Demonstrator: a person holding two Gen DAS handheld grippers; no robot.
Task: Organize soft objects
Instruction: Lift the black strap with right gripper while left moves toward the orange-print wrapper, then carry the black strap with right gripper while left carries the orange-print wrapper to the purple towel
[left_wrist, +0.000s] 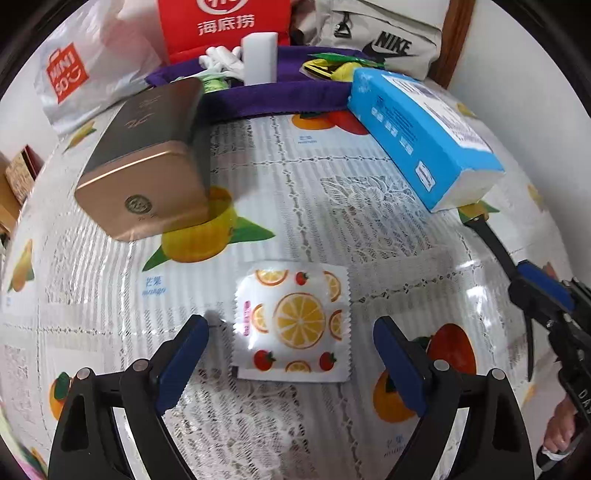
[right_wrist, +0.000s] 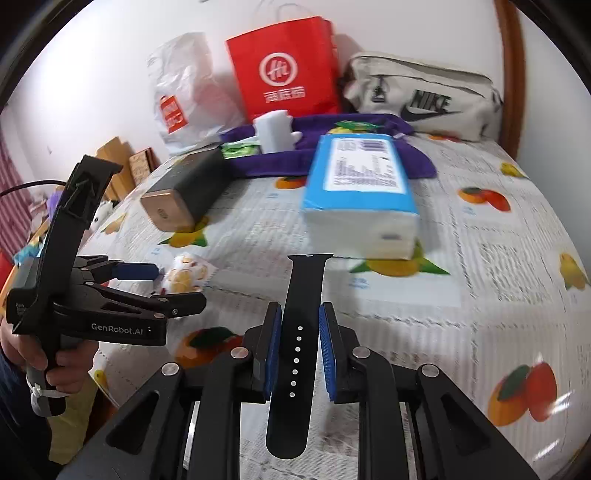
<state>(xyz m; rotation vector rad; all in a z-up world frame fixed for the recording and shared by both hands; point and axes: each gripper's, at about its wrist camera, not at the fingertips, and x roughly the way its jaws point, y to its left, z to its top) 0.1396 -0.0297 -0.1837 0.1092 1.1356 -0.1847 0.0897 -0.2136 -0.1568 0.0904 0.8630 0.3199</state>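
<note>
A small soft packet (left_wrist: 291, 321) printed with orange slices and strawberries lies flat on the tablecloth. My left gripper (left_wrist: 291, 354) is open, its jaws on either side of the packet's near edge, not touching it. The packet also shows in the right wrist view (right_wrist: 186, 275) beside the left gripper (right_wrist: 162, 284). My right gripper (right_wrist: 300, 347) is shut on a black watch strap (right_wrist: 301, 321) and holds it above the table; the strap also shows in the left wrist view (left_wrist: 491, 236). A purple cloth tray (left_wrist: 258, 94) at the back holds a white sponge (left_wrist: 260, 57) and other soft items.
A gold tin box (left_wrist: 147, 162) lies at the left and a blue tissue pack (left_wrist: 424, 136) at the right, both in front of the tray. A red paper bag (right_wrist: 284, 66), a white plastic bag (right_wrist: 184, 88) and a beige Nike bag (right_wrist: 421, 96) stand along the wall.
</note>
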